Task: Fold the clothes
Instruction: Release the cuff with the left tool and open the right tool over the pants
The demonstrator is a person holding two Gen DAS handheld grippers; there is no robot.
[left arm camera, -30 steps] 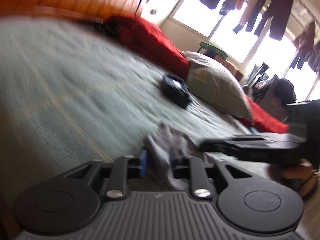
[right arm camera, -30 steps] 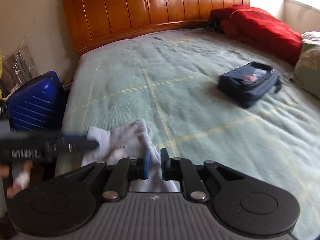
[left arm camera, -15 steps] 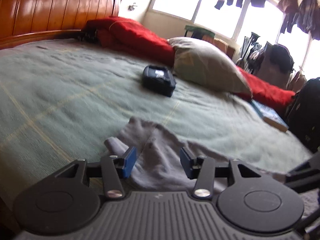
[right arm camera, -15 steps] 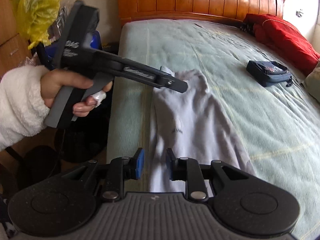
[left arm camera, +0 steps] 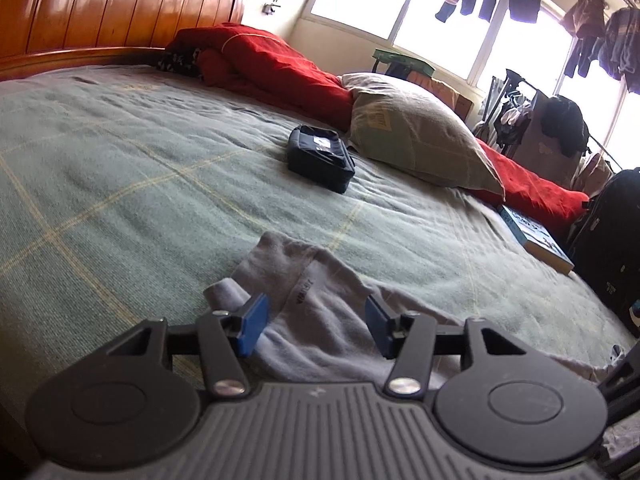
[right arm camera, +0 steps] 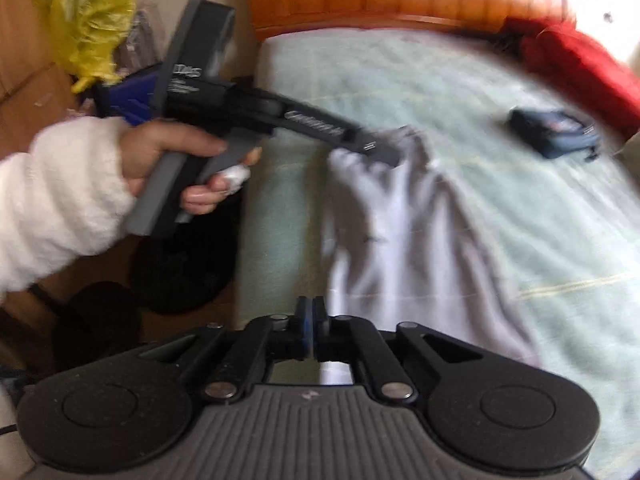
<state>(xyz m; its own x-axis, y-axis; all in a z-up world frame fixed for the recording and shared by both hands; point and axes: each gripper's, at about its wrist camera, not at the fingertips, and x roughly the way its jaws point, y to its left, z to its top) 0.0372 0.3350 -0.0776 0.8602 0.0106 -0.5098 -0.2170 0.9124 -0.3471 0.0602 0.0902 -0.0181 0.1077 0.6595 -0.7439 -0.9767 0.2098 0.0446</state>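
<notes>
A pale grey garment (left arm camera: 320, 308) lies stretched along the near edge of the green bed blanket (left arm camera: 120, 168). My left gripper (left arm camera: 314, 326) hovers over its upper end, jaws opening, blue pads (left arm camera: 252, 326) wide apart with cloth below them and nothing pinched. In the right wrist view a hand in a white fluffy sleeve holds that left gripper (right arm camera: 382, 151) over the garment (right arm camera: 404, 232). My right gripper (right arm camera: 308, 326) sits at the garment's lower left edge, jaws closing until the pads nearly meet. No cloth shows between them.
A navy pouch (left arm camera: 320, 160) lies mid-bed, with a pillow (left arm camera: 416, 136) and red quilt (left arm camera: 272, 64) behind it. A book (left arm camera: 536, 240) and black suitcase (left arm camera: 616, 240) are at the far side. A blue suitcase (right arm camera: 132, 100) and yellow bag (right arm camera: 84, 20) stand beside the bed.
The left jaws have spread wider over the garment. The right gripper swung back to the garment's lower end and its jaws came together. The garment now lies stretched out.
</notes>
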